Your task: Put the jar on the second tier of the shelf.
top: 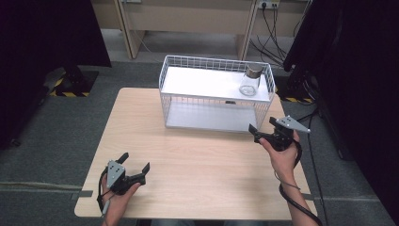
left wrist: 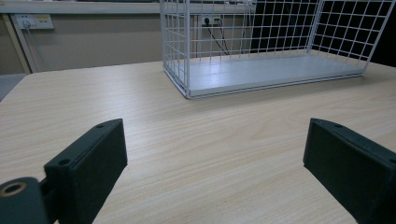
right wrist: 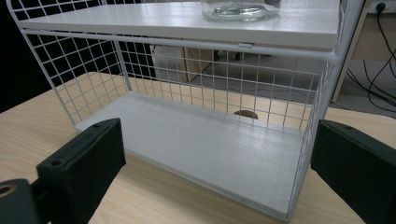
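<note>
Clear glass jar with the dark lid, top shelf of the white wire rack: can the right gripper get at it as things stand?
Probably yes. The right gripper is open just before the white wire rack, and the clear glass jar stands alone near that end of the open-topped upper shelf. Only the low wire rim must be cleared.
</note>
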